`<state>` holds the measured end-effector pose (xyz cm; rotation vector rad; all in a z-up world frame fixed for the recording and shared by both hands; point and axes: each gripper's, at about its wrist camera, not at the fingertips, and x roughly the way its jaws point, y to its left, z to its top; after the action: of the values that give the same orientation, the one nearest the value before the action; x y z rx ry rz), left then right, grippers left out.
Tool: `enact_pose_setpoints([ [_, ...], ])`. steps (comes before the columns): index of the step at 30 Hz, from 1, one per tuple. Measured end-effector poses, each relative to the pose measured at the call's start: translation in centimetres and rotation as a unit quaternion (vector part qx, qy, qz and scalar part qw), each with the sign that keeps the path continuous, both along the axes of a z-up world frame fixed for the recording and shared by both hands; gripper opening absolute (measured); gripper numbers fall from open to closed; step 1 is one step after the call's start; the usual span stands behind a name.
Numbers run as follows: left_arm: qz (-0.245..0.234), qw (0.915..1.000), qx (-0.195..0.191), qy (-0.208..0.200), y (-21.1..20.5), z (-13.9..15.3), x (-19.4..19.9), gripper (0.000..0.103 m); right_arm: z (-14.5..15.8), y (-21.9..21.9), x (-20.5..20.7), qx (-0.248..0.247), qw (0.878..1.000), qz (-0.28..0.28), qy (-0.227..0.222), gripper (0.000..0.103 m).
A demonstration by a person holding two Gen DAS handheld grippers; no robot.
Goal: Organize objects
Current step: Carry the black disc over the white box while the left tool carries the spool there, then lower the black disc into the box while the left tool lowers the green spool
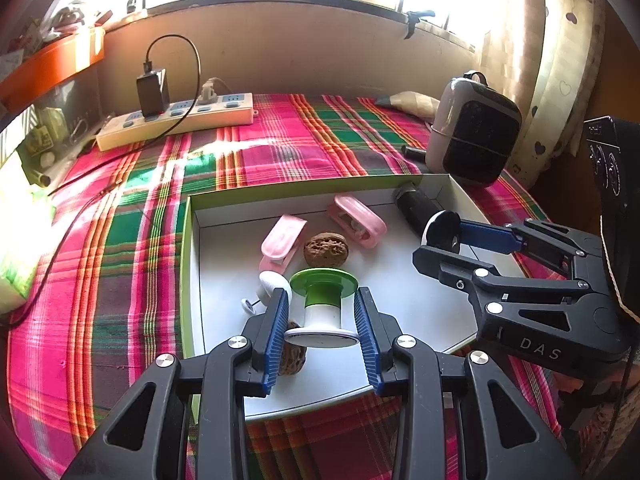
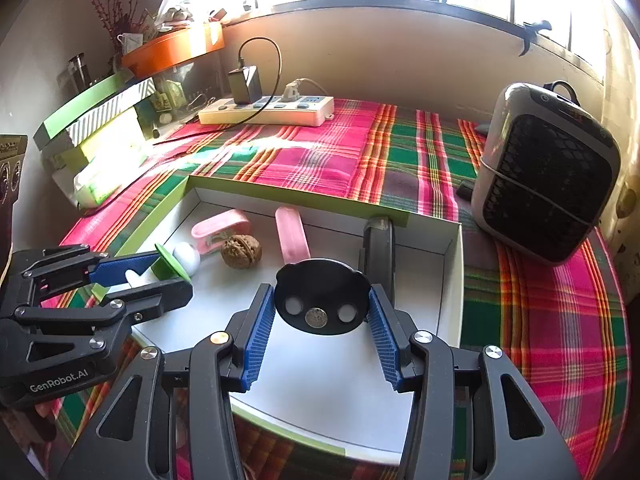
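I'm carrying two items over the white box [image 1: 224,360] w/ green rim, which sits on the plaid-covered worktop [image 1: 280,140]. Left claw [image 1: 322,320] is pinching a green-and-white spool-shaped piece [image 1: 324,304] by its white barrel, green flange pointing away from me. Right claw [image 2: 322,312] is pinching a black round disc [image 2: 322,296] w/ two pale spots and a coin-like centre, blue pads pressing on its edges.

Already lying in the box: two pink clips [image 1: 282,240] [image 1: 358,220], a walnut [image 1: 326,249], a small white knob [image 1: 270,283], a dark cylinder [image 1: 416,208] at the far right corner. A second walnut-like lump [image 1: 292,354] is showing behind my left pad.

Both pieces seem headed for the box floor, approx. the bare patch nearest me. I'm keeping the two claws apart so they aren't bumping, lowering each piece till it's resting before letting go, since the spool could roll and the disc could tip onto the clips. Watching that lump under the left claw so I'm not setting the spool on it.
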<state>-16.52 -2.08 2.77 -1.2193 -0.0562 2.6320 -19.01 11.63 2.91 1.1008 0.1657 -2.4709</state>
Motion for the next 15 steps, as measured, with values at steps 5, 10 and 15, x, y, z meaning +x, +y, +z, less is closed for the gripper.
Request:
enact_pose_setpoints([
  [5,-0.003,1.0000,-0.003,-0.001,0.1,-0.2,-0.3,0.032,0.0,-0.7,-0.6,-0.005,1.000,0.015,-0.002,0.048],
  [10,-0.004,0.9999,-0.007,-0.005,0.1,-0.5,-0.8,0.032,-0.2,-1.4,-1.2,0.004,1.000,0.027,-0.006,0.048],
  [15,-0.006,0.9999,-0.010,-0.008,0.2,-0.7,-1.2,0.032,-0.7,-1.9,-1.8,0.020,0.999,0.031,-0.012,0.048],
])
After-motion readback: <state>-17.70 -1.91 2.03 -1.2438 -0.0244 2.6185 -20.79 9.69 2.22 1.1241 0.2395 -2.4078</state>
